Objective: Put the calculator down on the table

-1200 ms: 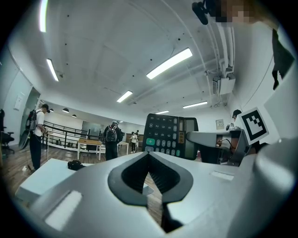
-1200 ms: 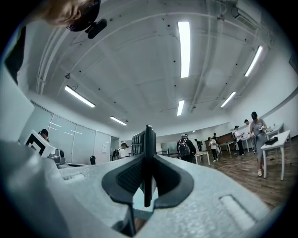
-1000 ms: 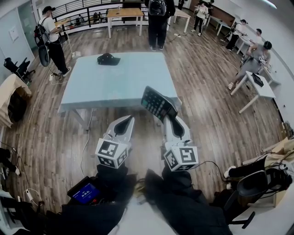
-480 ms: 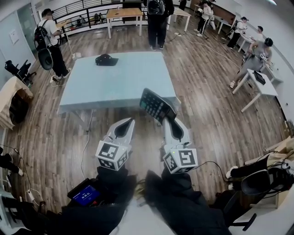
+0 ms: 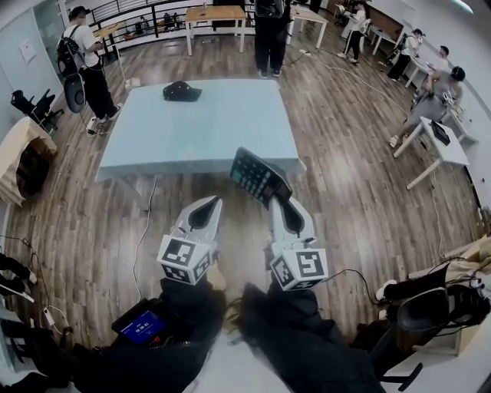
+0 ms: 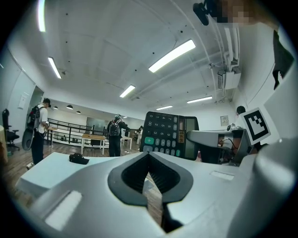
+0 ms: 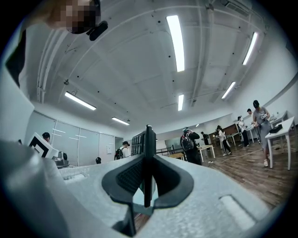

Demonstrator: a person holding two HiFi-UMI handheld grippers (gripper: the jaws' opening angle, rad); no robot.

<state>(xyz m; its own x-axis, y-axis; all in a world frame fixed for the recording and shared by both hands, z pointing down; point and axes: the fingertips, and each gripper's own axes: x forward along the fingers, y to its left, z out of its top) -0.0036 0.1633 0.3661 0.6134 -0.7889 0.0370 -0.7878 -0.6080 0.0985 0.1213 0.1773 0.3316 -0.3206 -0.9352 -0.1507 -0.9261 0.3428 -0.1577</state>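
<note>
Black calculator: held up in the air, tilted, keys facing up, over the near right corner of the table; not resting on it.
Right side: the right gripper is clamped on the calculator's lower edge; seen along its jaws, the thin body stands edge-on between the pads.
Left side: the left gripper has its jaws closed together with nothing in them; it sits just beside the right one, apart from the calculator.
Table: pale blue rectangular top.
On the table: a dark cap near the far edge, well apart from the calculator.
Under the table: a cable trailing across the floor.
Counted: one calculator, one cap, two grippers, at least five people around the room.
People: a person with a backpack stands off the table's far left corner; a person in dark trousers stands just beyond its far edge; others are by a white desk at the right.
Floor: brown wood planks, streaky.
Room: large open hall, white ceiling with long strip lights; a black railing and a wooden table at the far end.
</note>
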